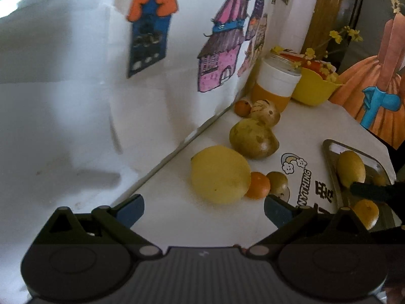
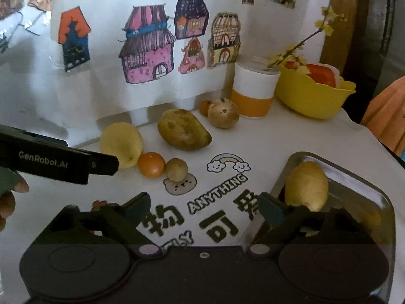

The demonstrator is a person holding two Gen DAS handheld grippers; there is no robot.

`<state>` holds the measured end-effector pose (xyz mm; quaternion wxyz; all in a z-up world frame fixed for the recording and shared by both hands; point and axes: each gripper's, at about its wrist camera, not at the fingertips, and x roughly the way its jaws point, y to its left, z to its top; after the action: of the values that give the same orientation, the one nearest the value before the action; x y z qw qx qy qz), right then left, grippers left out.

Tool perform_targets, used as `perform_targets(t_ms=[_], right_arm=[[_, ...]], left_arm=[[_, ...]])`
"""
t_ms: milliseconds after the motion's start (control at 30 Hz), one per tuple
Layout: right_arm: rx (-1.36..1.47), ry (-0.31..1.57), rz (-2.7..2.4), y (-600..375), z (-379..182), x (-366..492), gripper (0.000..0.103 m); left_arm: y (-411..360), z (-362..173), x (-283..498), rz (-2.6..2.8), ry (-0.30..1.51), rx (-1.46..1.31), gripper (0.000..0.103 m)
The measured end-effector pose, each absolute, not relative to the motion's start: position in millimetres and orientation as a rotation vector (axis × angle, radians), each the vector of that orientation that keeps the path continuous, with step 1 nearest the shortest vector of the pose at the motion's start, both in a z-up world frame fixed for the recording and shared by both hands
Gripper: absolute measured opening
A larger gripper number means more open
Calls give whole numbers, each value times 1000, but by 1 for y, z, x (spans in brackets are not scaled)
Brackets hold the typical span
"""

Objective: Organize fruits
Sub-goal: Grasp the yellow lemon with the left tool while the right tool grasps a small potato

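Loose fruit lies on the white table: a big lemon [image 1: 220, 174], a small orange [image 1: 258, 185], a little brown fruit [image 1: 277, 182], a green-brown mango [image 1: 253, 139] and a round brown fruit [image 1: 265, 110]. My left gripper [image 1: 203, 210] is open just short of the lemon, nothing between its fingers. A metal tray [image 2: 387, 202] at the right holds a yellow fruit [image 2: 307, 186]. My right gripper [image 2: 203, 209] is open and empty, its right finger at the tray's near-left rim beside that fruit. The same lemon [image 2: 121, 144], orange [image 2: 151, 164] and mango [image 2: 183, 133] sit beyond it.
A white-and-orange cup [image 2: 254, 91] and a yellow bowl [image 2: 311, 98] with flowers stand at the back. A white board with house drawings [image 2: 149, 50] walls off the far side. A tiny orange [image 2: 204, 107] lies against it. A hand [image 2: 10, 197] shows at the left edge.
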<state>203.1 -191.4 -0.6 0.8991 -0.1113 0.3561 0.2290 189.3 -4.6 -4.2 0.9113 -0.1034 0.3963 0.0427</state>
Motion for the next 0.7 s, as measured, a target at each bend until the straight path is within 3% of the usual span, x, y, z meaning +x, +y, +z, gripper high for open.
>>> perform_targets(t_ms=[233, 400, 700], right_arm=[[-243, 739, 498, -184, -9, 218, 77], [-233, 750, 535, -178, -13, 228, 64], [-219, 769, 568, -170, -21, 241, 54]], left_arm=[[-8, -9, 200, 88, 809, -209, 102], [-4, -12, 202, 82, 786, -233, 102], [-2, -15, 206, 67, 784, -276, 83]])
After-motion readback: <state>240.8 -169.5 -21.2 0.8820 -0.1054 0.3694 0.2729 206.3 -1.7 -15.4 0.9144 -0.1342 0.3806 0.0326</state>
